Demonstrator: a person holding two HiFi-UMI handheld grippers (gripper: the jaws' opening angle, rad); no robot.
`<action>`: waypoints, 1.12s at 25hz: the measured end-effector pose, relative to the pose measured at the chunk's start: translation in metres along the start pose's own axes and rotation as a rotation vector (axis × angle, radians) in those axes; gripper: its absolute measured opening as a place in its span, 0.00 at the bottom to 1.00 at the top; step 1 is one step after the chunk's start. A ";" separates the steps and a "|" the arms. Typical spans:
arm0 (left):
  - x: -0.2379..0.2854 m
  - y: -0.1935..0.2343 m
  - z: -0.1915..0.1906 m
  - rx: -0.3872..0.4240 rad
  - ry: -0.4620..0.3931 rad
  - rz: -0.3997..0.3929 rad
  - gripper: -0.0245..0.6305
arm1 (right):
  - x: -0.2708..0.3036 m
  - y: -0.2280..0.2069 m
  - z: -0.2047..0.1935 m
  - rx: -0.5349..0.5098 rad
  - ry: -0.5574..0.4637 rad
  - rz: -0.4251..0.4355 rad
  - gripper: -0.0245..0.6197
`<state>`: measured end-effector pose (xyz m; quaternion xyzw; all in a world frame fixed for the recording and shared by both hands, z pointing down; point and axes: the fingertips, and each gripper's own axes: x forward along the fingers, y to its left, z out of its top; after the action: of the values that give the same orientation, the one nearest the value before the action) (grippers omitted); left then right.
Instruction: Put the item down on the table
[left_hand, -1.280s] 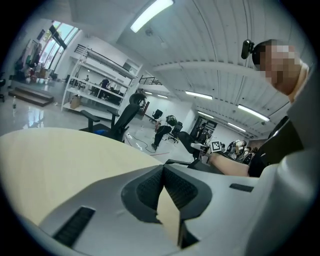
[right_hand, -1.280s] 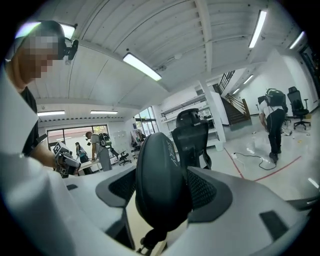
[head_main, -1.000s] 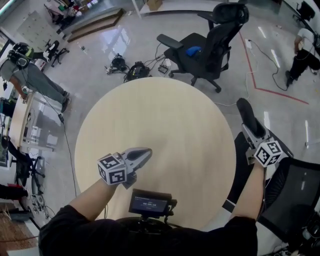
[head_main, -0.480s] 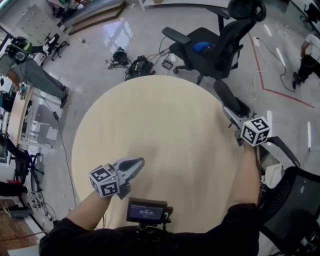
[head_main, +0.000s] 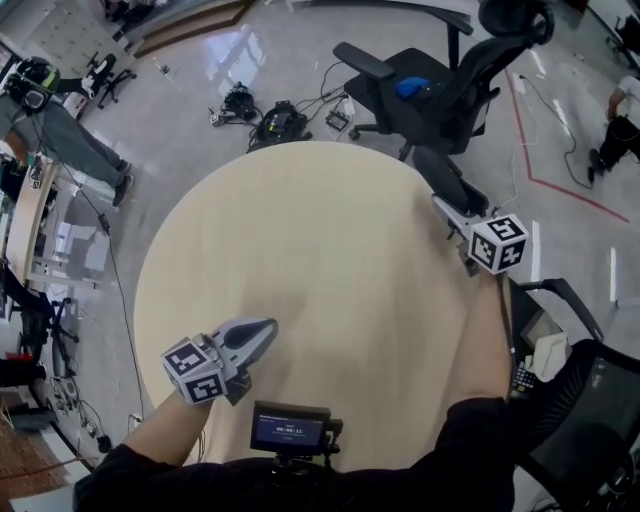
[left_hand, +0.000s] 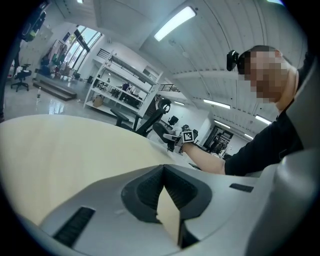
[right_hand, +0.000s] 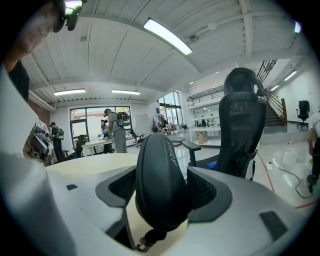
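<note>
A black, elongated, rounded case (head_main: 438, 176) is held up at the right rim of the round, light wooden table (head_main: 300, 230), with my right gripper (head_main: 455, 208) shut on it. In the right gripper view the case (right_hand: 156, 170) stands upright between the two ribbed pads, a small loop hanging from its lower end. My left gripper (head_main: 262, 330) hovers low over the table's near left part, shut and empty; its pads (left_hand: 150, 187) meet at the tips. The right gripper (left_hand: 176, 136) also shows far off in the left gripper view.
A black office chair (head_main: 440, 90) with a blue object (head_main: 412, 87) on its seat stands just beyond the table. Another chair (head_main: 590, 400) is at the lower right. A small screen device (head_main: 290, 432) sits at the near edge. Cables and gear (head_main: 275, 125) lie on the floor.
My right gripper has carried the black case from beside the table's right edge forward and leftward to the table's rim. The left gripper has drifted slightly left and nearer.
</note>
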<state>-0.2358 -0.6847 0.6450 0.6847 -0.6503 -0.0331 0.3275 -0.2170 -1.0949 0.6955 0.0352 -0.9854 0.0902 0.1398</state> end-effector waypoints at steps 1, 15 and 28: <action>0.001 0.002 0.000 -0.001 -0.003 -0.009 0.04 | 0.004 0.000 -0.001 -0.005 0.002 -0.007 0.52; -0.014 0.037 -0.020 -0.008 -0.016 -0.106 0.04 | 0.066 0.048 -0.037 -0.178 0.147 -0.066 0.52; -0.022 0.064 -0.022 -0.027 -0.029 -0.087 0.04 | 0.104 0.058 -0.046 -0.359 0.240 -0.104 0.52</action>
<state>-0.2840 -0.6520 0.6855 0.7073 -0.6241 -0.0662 0.3253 -0.3095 -1.0334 0.7586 0.0496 -0.9588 -0.0905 0.2646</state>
